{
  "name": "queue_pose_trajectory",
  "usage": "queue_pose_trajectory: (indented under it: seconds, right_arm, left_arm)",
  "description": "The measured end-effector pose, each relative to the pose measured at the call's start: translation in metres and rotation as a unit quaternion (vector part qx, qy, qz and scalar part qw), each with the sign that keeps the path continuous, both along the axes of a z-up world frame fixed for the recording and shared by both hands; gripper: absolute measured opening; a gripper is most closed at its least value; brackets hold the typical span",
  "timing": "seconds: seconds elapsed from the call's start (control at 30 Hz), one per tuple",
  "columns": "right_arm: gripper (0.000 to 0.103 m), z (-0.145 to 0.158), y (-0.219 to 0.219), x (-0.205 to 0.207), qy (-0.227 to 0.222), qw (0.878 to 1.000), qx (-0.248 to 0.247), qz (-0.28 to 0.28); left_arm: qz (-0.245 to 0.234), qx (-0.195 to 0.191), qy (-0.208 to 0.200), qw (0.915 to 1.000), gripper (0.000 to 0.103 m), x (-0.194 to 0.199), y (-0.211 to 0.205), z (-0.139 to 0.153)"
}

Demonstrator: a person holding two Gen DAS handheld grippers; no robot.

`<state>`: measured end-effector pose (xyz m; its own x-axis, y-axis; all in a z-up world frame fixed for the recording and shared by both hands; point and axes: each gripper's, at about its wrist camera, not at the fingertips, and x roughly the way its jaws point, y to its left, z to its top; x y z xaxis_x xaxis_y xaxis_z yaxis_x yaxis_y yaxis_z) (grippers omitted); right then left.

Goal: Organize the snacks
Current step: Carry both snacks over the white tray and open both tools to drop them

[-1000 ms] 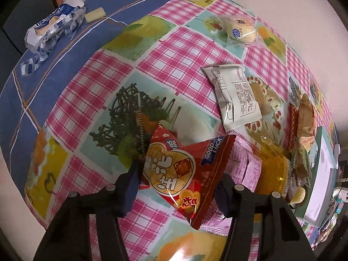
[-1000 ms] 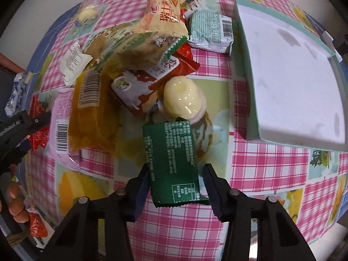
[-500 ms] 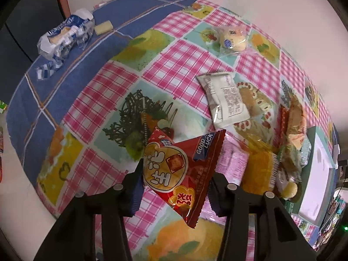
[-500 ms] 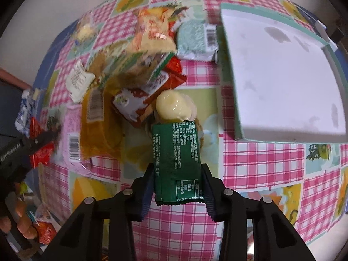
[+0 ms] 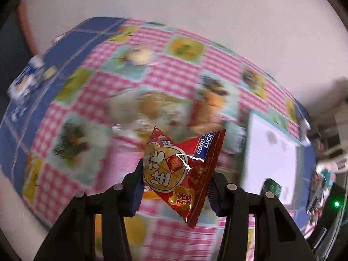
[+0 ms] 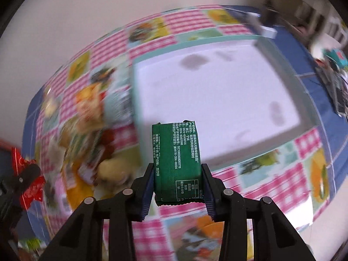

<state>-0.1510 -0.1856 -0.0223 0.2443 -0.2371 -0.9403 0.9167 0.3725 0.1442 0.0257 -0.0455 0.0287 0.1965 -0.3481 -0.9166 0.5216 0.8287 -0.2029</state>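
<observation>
Left gripper point(image 5: 174, 184) clamped on red snack packet point(image 5: 182, 174), packet held clear above the checked tablecloth point(image 5: 184, 76). Right gripper point(image 6: 177, 183) clamped on green snack packet point(image 6: 176, 161), held above the near edge of the white tray point(image 6: 217, 91); loose snack pile point(image 6: 87, 134) left of tray, blurred

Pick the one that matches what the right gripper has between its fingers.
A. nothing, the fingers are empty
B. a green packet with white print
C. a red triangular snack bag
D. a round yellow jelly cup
B: in the right wrist view the right gripper has its pads pressed on both sides of the green packet, lifted in front of the white tray.
</observation>
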Motion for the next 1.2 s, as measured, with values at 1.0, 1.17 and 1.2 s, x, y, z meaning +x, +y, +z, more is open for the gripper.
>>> queue_pose_trajectory:
  seconds: [1.0, 1.17, 1.2]
  right_arm:
    - [0.043, -0.026, -0.153, -0.07, 0.025, 0.985, -0.014, -0.169]
    - [0.07, -0.022, -0.153, -0.07, 0.022, 0.987, -0.016, -0.161]
    - [0.07, -0.021, -0.152, -0.068, 0.023, 0.987, -0.018, -0.157]
  left_arm:
    - [-0.161, -0.01, 0.005, 0.9869, 0.061, -0.066, -0.216, -0.054]
    - [-0.139, -0.006, 0.012, 0.9901, 0.076, -0.062, -0.211, -0.048]
    - [-0.134, -0.001, 0.005, 0.991, 0.076, -0.062, -0.208, -0.045]
